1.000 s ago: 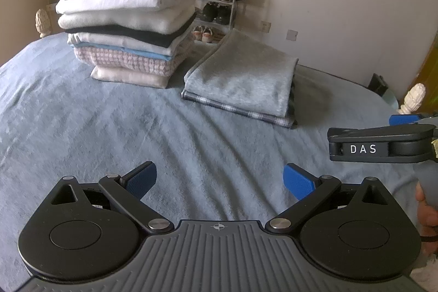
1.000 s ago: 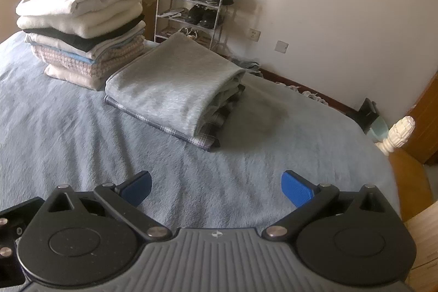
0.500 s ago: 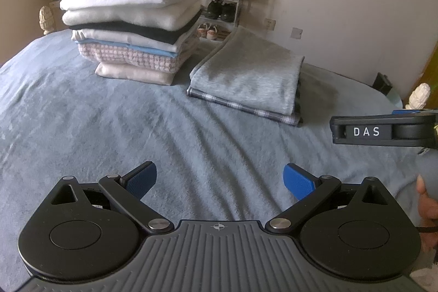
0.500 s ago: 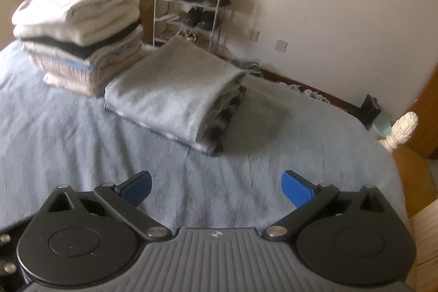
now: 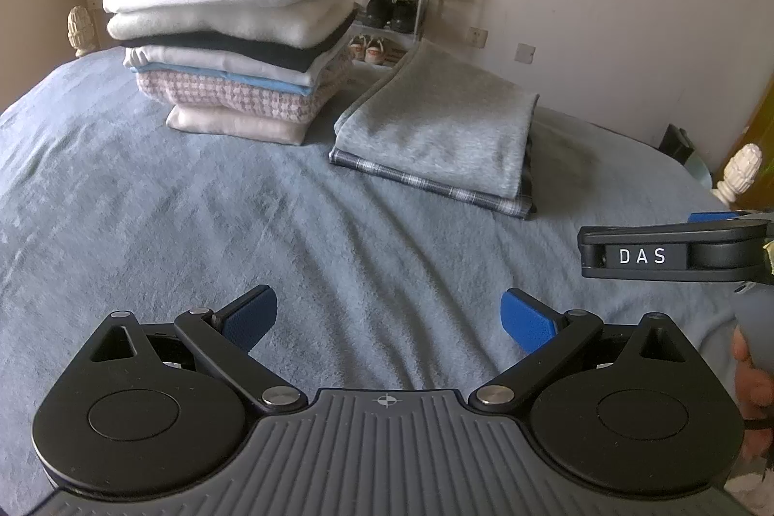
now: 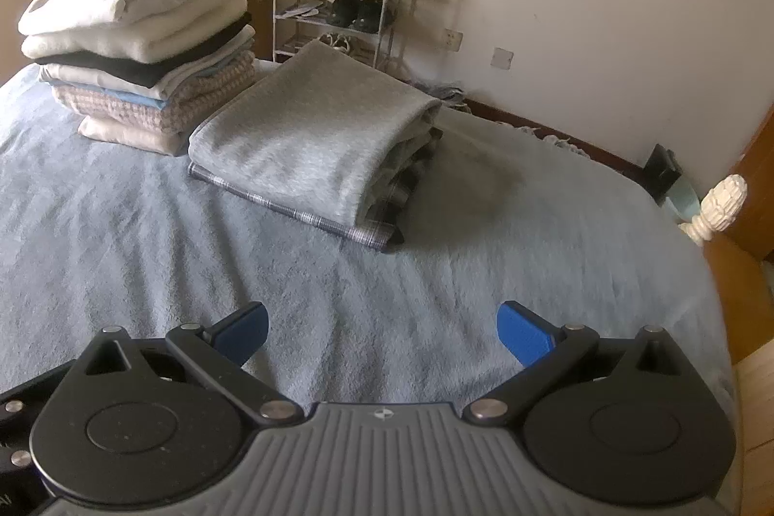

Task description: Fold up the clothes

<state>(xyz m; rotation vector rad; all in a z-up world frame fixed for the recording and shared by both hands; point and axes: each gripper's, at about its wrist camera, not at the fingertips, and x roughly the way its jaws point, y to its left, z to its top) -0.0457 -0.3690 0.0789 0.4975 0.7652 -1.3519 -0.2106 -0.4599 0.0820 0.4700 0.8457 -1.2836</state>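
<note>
Only left view shows right claw [image 5: 677,257]

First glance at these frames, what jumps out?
A tall stack of folded clothes stands at the far left of the blue bedspread, a folded grey garment on a plaid one beside it. Both the left gripper and right gripper hang open, empty, over bare bedspread.
</note>
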